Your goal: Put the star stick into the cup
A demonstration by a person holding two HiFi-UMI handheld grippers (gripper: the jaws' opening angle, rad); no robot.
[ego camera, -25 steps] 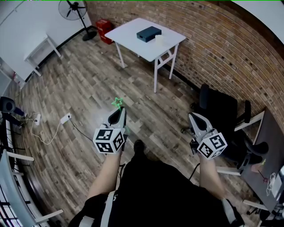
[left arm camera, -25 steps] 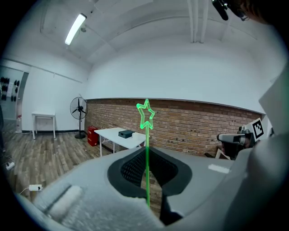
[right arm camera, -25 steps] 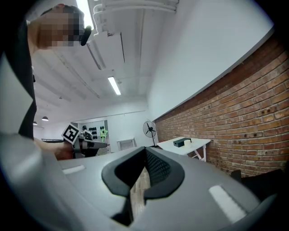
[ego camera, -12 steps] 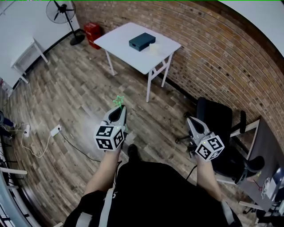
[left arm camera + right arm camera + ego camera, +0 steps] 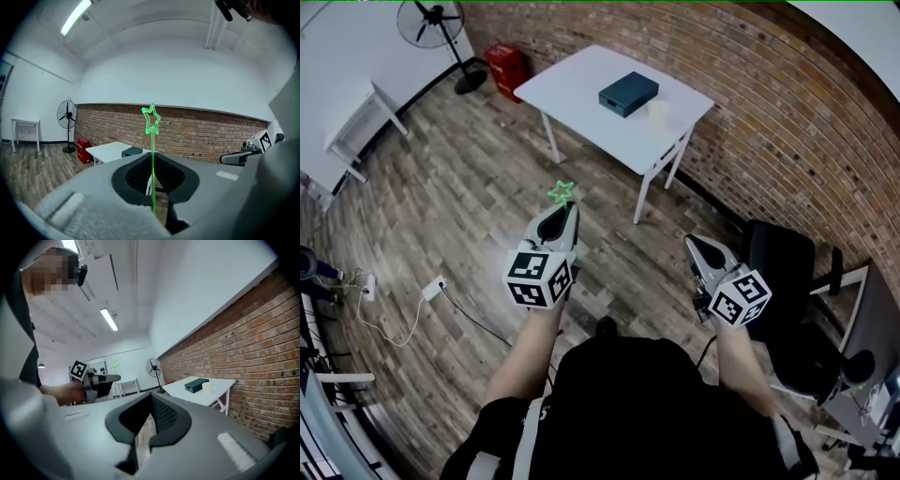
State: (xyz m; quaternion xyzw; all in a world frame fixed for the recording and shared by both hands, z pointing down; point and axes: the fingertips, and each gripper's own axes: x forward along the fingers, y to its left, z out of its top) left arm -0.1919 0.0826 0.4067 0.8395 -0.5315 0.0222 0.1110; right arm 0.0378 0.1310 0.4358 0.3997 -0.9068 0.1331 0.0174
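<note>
My left gripper [image 5: 563, 214] is shut on a thin green stick topped by a green star [image 5: 562, 193]. In the left gripper view the star stick [image 5: 151, 121] stands upright between the closed jaws of the left gripper [image 5: 152, 180]. A pale cup [image 5: 657, 110] stands on the white table [image 5: 581, 84] ahead, next to a dark box [image 5: 628, 94]. Held over the wooden floor, my right gripper [image 5: 694, 246] is shut and holds nothing. The right gripper view shows the cup [image 5: 206, 386] and box [image 5: 196, 385] far beyond the right gripper [image 5: 150, 420].
A brick wall [image 5: 787, 112] runs behind the table. A black office chair [image 5: 783, 272] stands to my right. To the far left are a standing fan [image 5: 431, 19], a red crate [image 5: 508, 67] and a small white table [image 5: 361, 117]. Cables and a power strip [image 5: 436, 286] lie on the floor.
I have moved across the wooden floor towards the white table, carrying both grippers along. The star stick stays upright in the left gripper. The office chair has slid further right in view.
</note>
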